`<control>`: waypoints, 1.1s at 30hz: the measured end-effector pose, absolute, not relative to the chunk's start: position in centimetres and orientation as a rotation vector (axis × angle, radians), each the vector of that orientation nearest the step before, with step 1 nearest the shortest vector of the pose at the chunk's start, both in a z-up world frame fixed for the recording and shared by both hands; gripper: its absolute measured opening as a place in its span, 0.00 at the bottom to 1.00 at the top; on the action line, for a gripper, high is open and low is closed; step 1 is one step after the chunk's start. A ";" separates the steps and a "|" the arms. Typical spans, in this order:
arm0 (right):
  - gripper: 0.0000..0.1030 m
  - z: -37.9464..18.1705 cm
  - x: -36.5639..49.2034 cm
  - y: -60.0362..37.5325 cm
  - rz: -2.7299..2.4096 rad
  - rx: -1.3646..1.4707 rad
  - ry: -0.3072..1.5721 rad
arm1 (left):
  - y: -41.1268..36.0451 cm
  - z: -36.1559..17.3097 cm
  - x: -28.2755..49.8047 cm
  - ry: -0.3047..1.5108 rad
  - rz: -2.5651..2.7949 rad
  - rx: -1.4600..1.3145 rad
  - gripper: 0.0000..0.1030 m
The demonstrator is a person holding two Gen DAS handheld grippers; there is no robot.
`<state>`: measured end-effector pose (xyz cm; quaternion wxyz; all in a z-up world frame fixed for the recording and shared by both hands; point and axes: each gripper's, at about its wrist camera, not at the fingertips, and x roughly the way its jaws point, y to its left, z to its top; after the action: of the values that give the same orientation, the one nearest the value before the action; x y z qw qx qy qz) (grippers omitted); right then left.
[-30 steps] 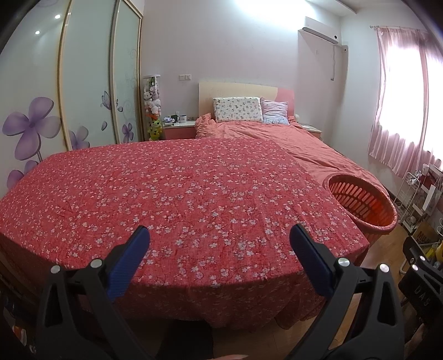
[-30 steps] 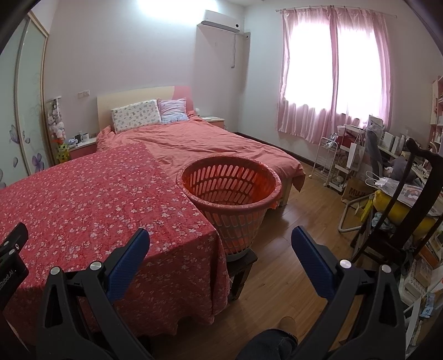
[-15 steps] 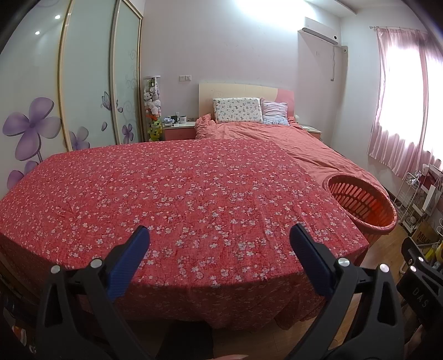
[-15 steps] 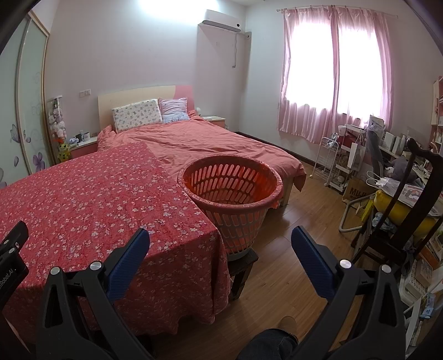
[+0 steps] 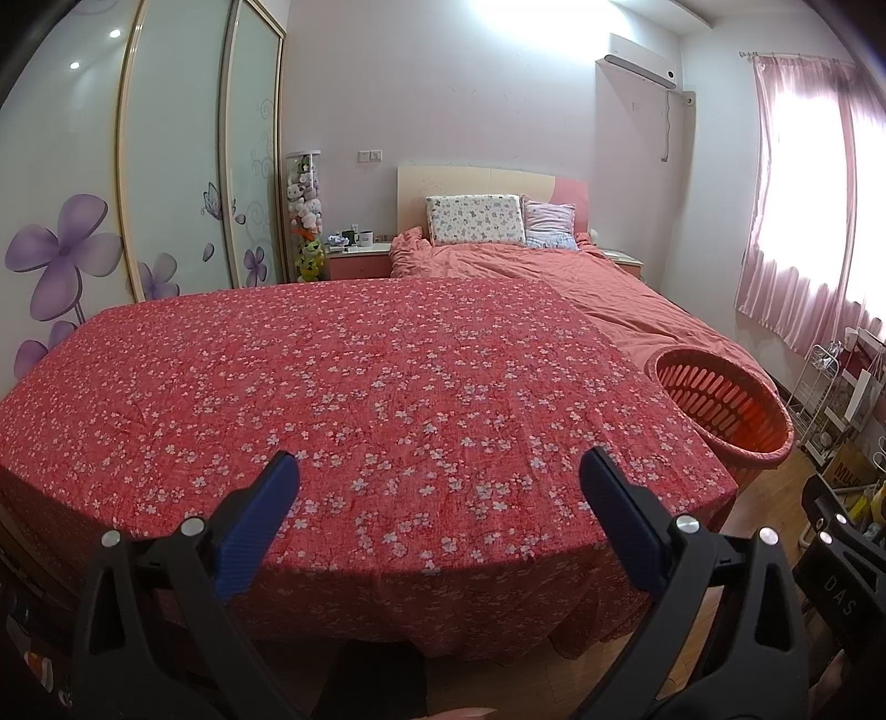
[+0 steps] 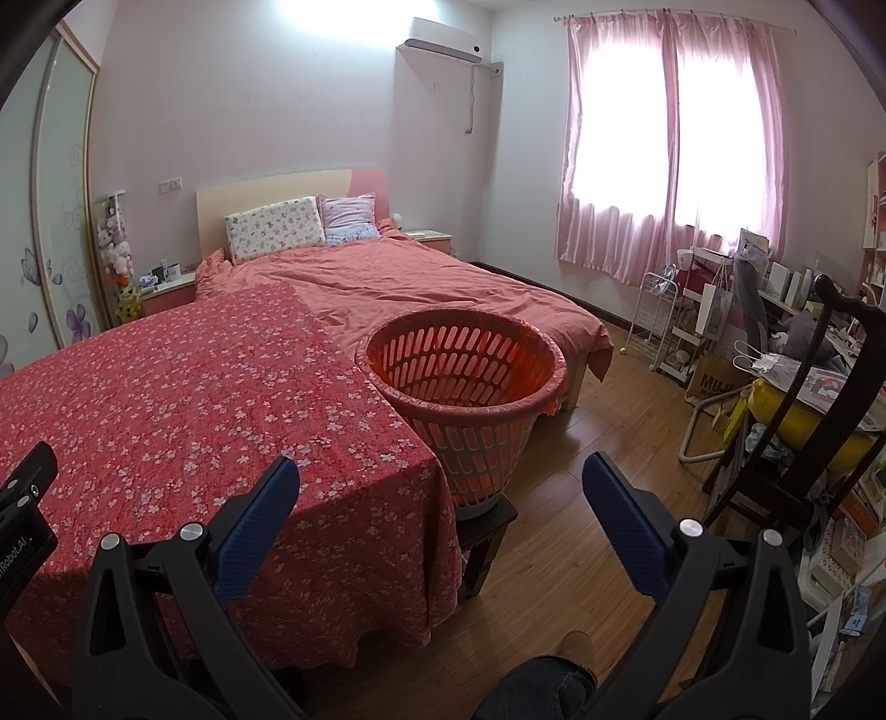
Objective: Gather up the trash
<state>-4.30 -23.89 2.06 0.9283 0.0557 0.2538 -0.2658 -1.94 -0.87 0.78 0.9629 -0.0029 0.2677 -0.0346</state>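
Orange slotted plastic basket (image 6: 465,382), round and flared, interior bare, stands on a dark stool (image 6: 487,531) touching the corner of the red floral cloth (image 5: 360,387). Left gripper (image 5: 440,482): fingers wide apart over cloth, holding nothing. Right gripper (image 6: 441,482): fingers wide apart, near the basket.

We are in a home bedroom. We see a bed (image 6: 421,288) with a pale headboard (image 5: 476,188) and two pillows (image 5: 476,219), a nightstand (image 5: 357,260) beside it, and a wardrobe (image 5: 183,144) with flower-printed sliding doors. Pink curtains (image 6: 664,144) cover the window, an air conditioner (image 6: 440,36) hangs high on the wall, and a wooden floor (image 6: 581,531) runs past a cluttered desk (image 6: 775,310).
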 end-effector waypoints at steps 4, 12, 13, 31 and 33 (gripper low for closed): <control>0.98 2.1 -4.3 -23.9 -0.545 0.115 0.521 | -0.9 0.8 -1.9 0.542 -0.070 -0.005 0.96; 0.98 2.1 -4.3 -23.9 -0.545 0.114 0.521 | -0.8 0.8 -2.0 0.543 -0.070 -0.004 0.96; 0.98 2.1 -4.3 -23.9 -0.544 0.115 0.521 | -0.8 0.8 -2.0 0.543 -0.069 -0.004 0.96; 0.98 2.2 -4.3 -23.8 -0.544 0.116 0.521 | -0.7 0.7 -2.3 0.542 -0.069 -0.003 0.96; 0.98 2.2 -4.3 -23.8 -0.544 0.115 0.522 | -0.6 0.7 -2.3 0.543 -0.070 -0.003 0.96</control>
<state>-4.25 -23.80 2.16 0.9282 0.0562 0.2545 -0.2654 -2.31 -0.65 0.71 0.9628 -0.0014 0.2681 -0.0346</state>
